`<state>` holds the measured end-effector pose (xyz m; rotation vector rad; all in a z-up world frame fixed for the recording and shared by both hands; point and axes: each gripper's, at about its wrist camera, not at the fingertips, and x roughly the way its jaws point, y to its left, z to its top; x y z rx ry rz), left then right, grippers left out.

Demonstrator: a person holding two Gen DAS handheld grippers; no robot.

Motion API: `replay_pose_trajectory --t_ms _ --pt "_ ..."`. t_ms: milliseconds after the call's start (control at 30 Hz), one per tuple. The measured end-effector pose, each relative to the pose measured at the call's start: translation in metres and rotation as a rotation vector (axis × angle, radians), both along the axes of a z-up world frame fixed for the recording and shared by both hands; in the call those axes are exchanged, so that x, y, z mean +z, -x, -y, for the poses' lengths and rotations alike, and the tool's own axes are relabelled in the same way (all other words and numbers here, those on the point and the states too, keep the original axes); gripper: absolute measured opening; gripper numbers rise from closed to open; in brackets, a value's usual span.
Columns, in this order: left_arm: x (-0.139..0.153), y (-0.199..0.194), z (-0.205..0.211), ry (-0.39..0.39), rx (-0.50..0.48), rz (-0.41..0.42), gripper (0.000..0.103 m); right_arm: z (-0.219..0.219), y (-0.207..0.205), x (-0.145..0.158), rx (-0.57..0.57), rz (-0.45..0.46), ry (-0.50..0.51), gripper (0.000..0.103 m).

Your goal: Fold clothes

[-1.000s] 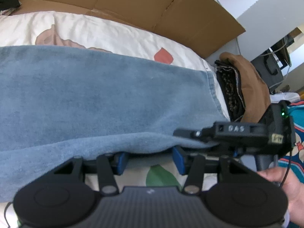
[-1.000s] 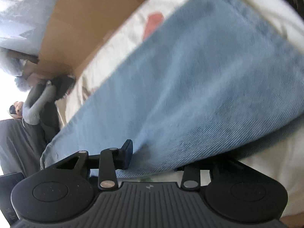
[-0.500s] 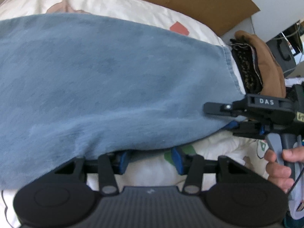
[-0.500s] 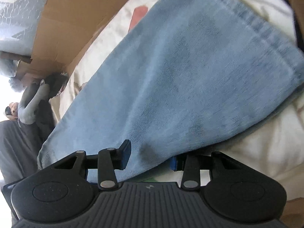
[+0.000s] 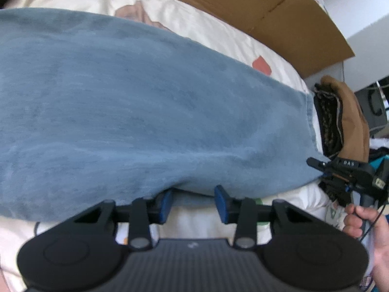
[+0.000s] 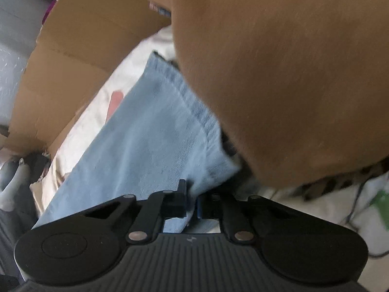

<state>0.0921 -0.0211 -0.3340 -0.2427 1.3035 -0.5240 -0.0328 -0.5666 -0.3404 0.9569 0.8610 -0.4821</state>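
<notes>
A light blue denim garment (image 5: 150, 112) lies spread across the cream bedsheet (image 5: 194, 24). My left gripper (image 5: 193, 200) is open, its blue pads at the garment's near edge with cloth hanging over the gap. My right gripper (image 6: 192, 203) is shut on the garment's hemmed corner (image 6: 155, 146). The right gripper also shows in the left wrist view (image 5: 340, 170) at the garment's right corner, held by a hand (image 5: 364, 223).
A flattened cardboard box (image 5: 267, 7) lies behind the bed. A brown garment over leopard-print cloth (image 5: 345, 119) sits at the right end of the bed and fills the upper right of the right wrist view (image 6: 291, 73). A chair stands beyond.
My right gripper has closed on the garment's corner and moved right, close to the brown garment. The left gripper stayed open at the near edge.
</notes>
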Motion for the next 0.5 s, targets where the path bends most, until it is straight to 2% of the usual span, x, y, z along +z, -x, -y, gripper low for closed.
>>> replay_pose_trajectory --t_ms 100,267,333,400,500 --pt "0.014 -0.001 -0.004 -0.017 -0.011 0.031 0.045 0.004 0.001 0.003 0.009 0.010 0.015 0.005" --pt "0.038 -0.010 -0.027 -0.073 -0.018 0.065 0.047 0.006 0.003 -0.007 0.004 -0.032 -0.050 0.010" --pt "0.048 -0.015 -0.038 -0.096 -0.015 0.078 0.047 0.003 0.003 -0.005 0.017 -0.032 -0.058 0.017" --pt "0.060 -0.021 -0.053 -0.111 0.009 0.092 0.048 -0.002 0.003 -0.001 0.038 -0.025 -0.061 0.033" --pt "0.079 -0.029 -0.078 -0.165 0.032 0.141 0.049 -0.013 0.000 0.004 0.077 -0.020 -0.058 0.046"
